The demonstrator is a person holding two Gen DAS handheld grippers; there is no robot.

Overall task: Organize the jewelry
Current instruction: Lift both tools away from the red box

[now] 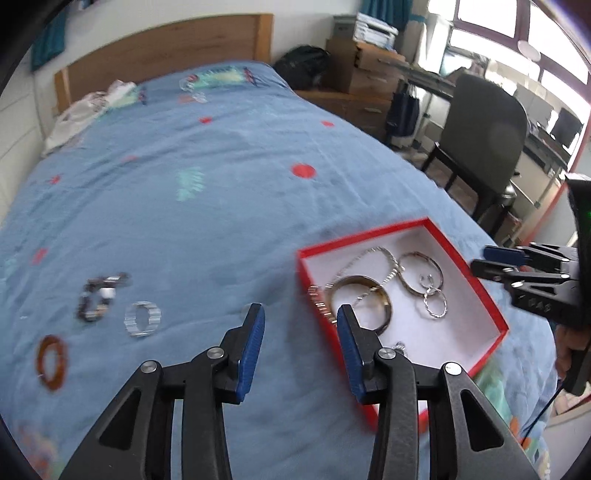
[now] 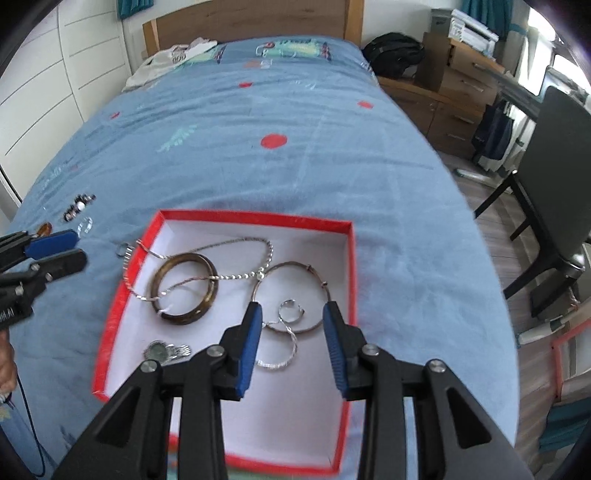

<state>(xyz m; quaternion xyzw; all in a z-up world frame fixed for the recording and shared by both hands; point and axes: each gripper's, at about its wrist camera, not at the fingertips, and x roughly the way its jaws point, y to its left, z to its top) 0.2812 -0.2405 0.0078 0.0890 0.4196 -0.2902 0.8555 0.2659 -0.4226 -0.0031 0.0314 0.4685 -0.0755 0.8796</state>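
A red box with a white inside (image 1: 491, 314) (image 2: 349, 266) lies on the blue bedspread. It holds a dark bangle (image 2: 184, 288), a silver chain (image 2: 236, 275), a thin hoop (image 2: 291, 295), small silver rings (image 2: 291, 312) and a small watch (image 2: 166, 350). The chain hangs over the box's left wall. On the bedspread to the left lie a silver band (image 1: 142, 318), a dark beaded bracelet (image 1: 98, 295) and an amber ring (image 1: 51, 362). My left gripper (image 1: 301, 319) is open and empty beside the box's left wall. My right gripper (image 2: 291, 315) is open and empty above the box.
The bed (image 2: 280, 110) has a wooden headboard (image 2: 251, 18) and crumpled white cloth (image 2: 166, 59) near it. A dark chair (image 2: 554, 184), wooden drawers (image 2: 454, 88) and a black bag (image 2: 395, 51) stand to the right of the bed.
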